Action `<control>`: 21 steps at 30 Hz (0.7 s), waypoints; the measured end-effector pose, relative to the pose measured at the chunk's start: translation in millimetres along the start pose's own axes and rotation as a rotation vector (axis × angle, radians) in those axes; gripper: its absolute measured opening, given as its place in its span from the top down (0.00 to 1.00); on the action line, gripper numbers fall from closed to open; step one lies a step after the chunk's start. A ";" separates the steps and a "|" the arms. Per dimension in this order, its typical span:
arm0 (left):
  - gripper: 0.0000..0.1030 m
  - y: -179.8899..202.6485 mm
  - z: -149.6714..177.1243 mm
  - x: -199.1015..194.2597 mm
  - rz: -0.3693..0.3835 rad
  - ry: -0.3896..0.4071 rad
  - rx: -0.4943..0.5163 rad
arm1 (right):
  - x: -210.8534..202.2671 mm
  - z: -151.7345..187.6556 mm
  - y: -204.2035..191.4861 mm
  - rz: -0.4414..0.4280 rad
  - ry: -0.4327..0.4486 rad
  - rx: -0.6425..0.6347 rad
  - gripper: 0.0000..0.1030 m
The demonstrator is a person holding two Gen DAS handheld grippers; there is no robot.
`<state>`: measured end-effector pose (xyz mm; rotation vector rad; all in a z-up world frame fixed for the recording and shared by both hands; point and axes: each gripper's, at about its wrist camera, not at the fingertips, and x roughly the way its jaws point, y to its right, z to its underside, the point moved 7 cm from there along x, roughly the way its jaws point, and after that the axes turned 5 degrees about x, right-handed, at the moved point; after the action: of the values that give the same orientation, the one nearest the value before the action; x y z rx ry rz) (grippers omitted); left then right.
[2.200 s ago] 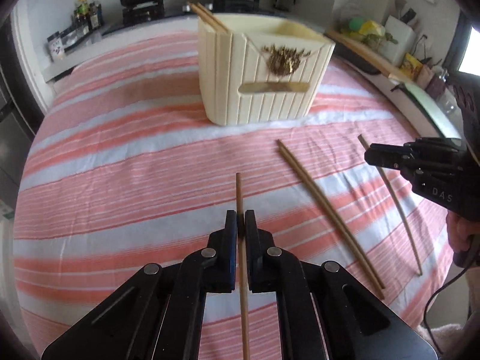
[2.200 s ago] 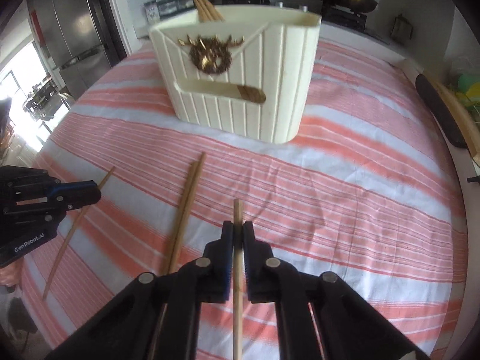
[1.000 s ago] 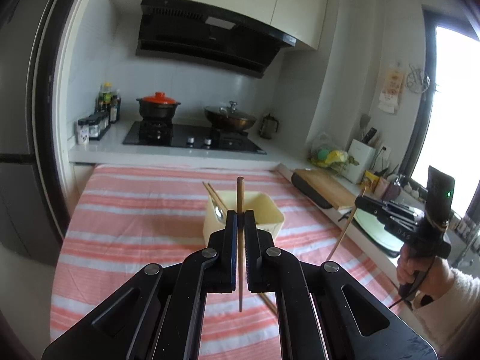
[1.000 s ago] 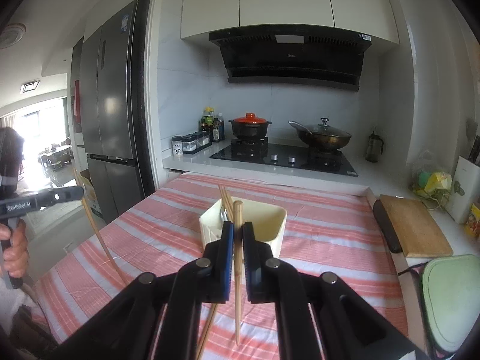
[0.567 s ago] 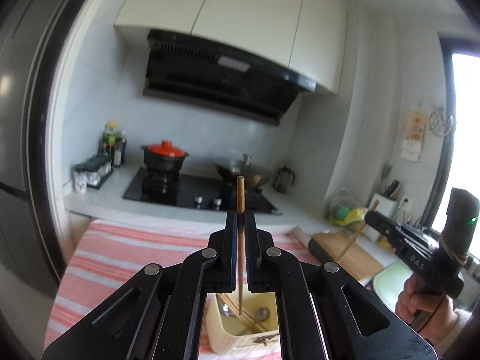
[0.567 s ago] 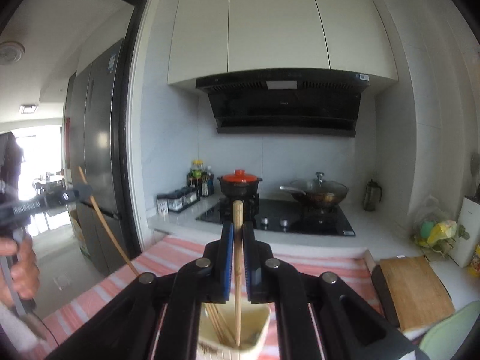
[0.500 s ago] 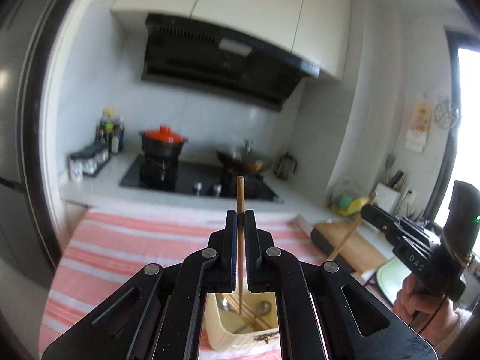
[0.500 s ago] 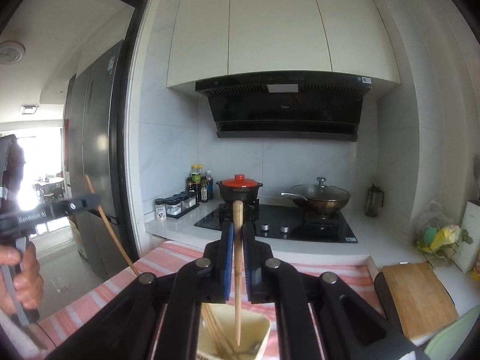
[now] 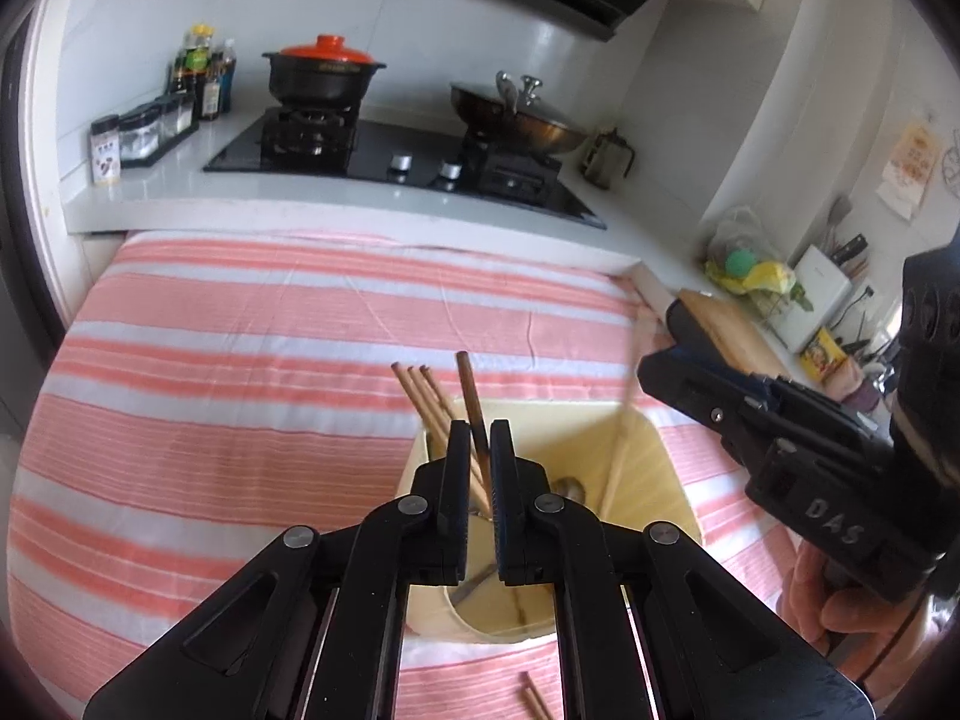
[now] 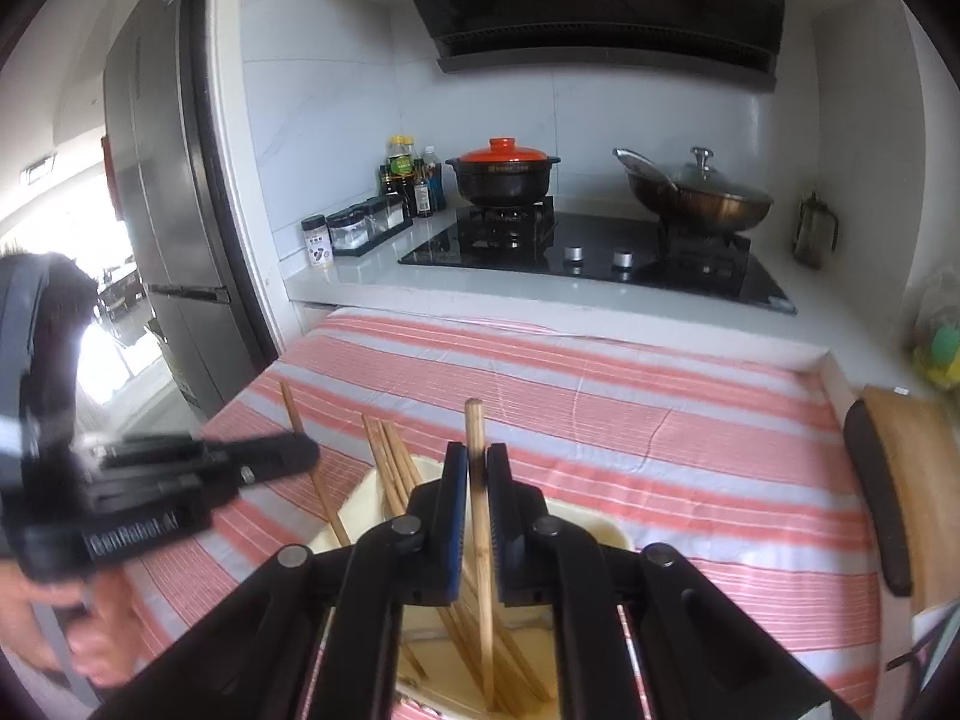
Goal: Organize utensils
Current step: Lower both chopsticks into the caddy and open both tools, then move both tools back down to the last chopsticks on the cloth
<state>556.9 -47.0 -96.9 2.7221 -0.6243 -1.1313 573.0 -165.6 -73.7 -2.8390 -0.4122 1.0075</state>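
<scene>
A cream utensil holder stands on the striped tablecloth, right under both grippers; it also shows in the right wrist view. My left gripper is shut on a dark wooden chopstick, whose lower end reaches down into the holder. My right gripper is shut on a lighter chopstick, also dipping into the holder. Several chopsticks lean in the holder's left part, and a metal spoon lies inside. Each gripper shows in the other's view, the right one and the left one.
A loose pair of chopsticks lies on the cloth in front of the holder. Behind the table is a counter with a stove, a red-lidded pot and a wok. A cutting board sits at the right.
Both grippers have tilted downward and moved in over the holder. The two held chopsticks now dip deeper into it, and the grippers are closer together.
</scene>
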 end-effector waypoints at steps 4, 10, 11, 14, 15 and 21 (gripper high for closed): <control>0.61 -2.8 7.7 -27.1 -0.012 -0.010 -0.007 | -14.6 -6.6 -2.7 -0.029 0.028 0.099 0.62; 0.29 -0.1 64.8 -106.3 -0.044 -0.023 0.100 | -100.0 1.3 -22.6 -0.053 0.061 -0.041 0.62; 0.24 0.9 82.4 -116.1 -0.057 -0.042 0.119 | -116.1 9.0 -24.3 -0.049 0.059 -0.075 0.60; 0.15 10.6 141.5 -134.4 -0.058 -0.095 0.156 | -157.8 47.5 -23.8 -0.013 0.054 -0.173 0.54; 0.14 14.8 164.9 -137.3 -0.049 -0.112 0.156 | -170.7 70.8 -21.5 0.008 0.051 -0.206 0.53; 0.14 37.3 285.5 -118.5 0.011 -0.218 0.001 | -192.1 235.1 9.0 0.094 -0.021 -0.109 0.53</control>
<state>269.3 -19.7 -213.0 2.6127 -0.6655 -1.4374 283.7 -228.1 -141.8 -2.9727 -0.3487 1.0646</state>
